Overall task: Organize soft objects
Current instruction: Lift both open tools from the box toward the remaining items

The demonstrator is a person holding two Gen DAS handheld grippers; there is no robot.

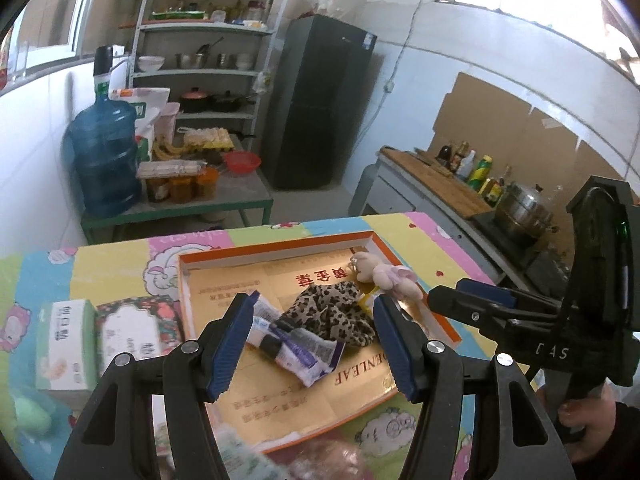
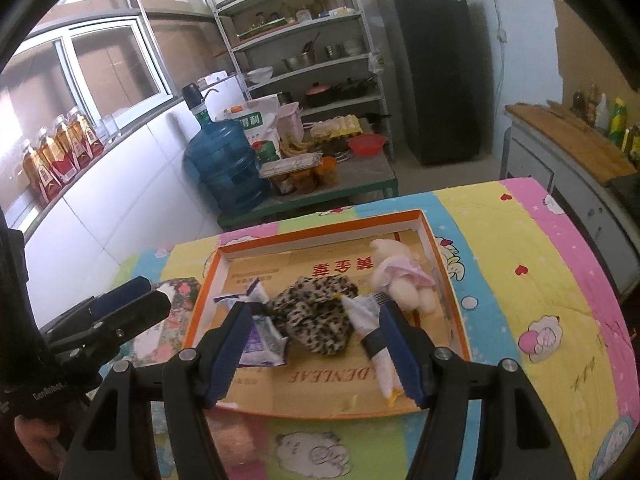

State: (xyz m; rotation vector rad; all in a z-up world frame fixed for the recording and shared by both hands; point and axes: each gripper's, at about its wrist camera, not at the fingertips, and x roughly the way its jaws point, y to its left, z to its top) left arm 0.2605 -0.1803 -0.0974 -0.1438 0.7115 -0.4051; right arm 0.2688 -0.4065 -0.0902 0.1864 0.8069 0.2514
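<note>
A shallow orange-rimmed box [image 1: 276,246] [image 2: 320,232] lies on the cartoon-print cloth. In it are a leopard-print fabric piece [image 1: 332,312] [image 2: 316,320], a cream plush toy in a pink dress [image 1: 380,274] [image 2: 400,276], a purple-and-white tube [image 1: 300,350] [image 2: 260,340] and a white tube with a yellow end [image 2: 374,340] [image 1: 366,300]. My left gripper [image 1: 314,348] [image 2: 154,292] hovers open above the purple tube, holding nothing. My right gripper [image 2: 316,352] [image 1: 444,290] hangs open over the box's near half; its right finger hides part of the white tube.
Left of the box lie a floral pack [image 1: 132,328] [image 2: 176,304] and a green-and-white carton [image 1: 66,348]. Blurred soft items sit at the near edge [image 1: 32,416]. Beyond the table stand a side table with a water jug [image 1: 106,156], shelves, a fridge [image 1: 320,100] and a counter with a pot [image 1: 520,208].
</note>
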